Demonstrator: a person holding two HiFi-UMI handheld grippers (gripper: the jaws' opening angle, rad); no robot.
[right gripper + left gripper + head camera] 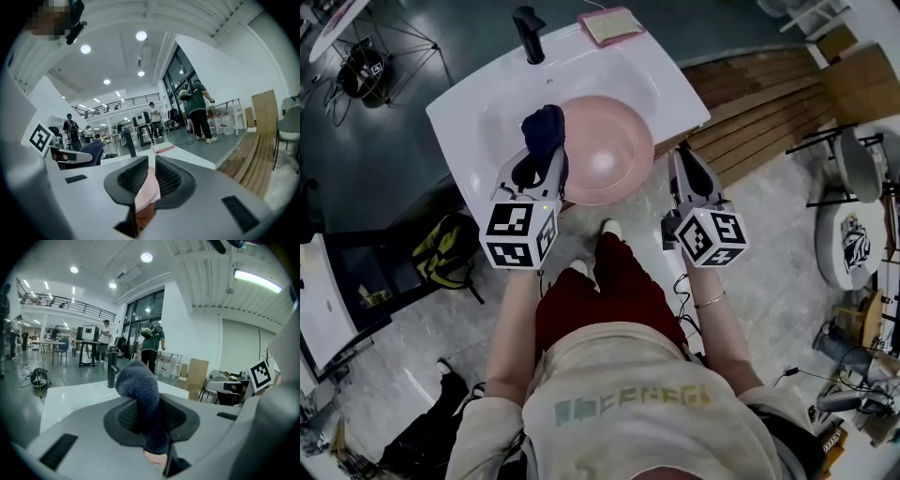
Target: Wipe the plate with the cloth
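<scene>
Clamping cloth (139, 390) left — plate (146, 191) right.

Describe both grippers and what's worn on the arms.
The left gripper and right gripper have light grey bodies and black ribbed pads. Each carries a white cube with black square markers. A thin bracelet circles the right wrist, and cream sleeves cover the upper arms.

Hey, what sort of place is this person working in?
Probably an open lab or workshop hall, not a home bathroom. The white washbasin stands alone on a grey floor near a tripod, and the left gripper view shows a mezzanine railing and people at work tables.
</scene>
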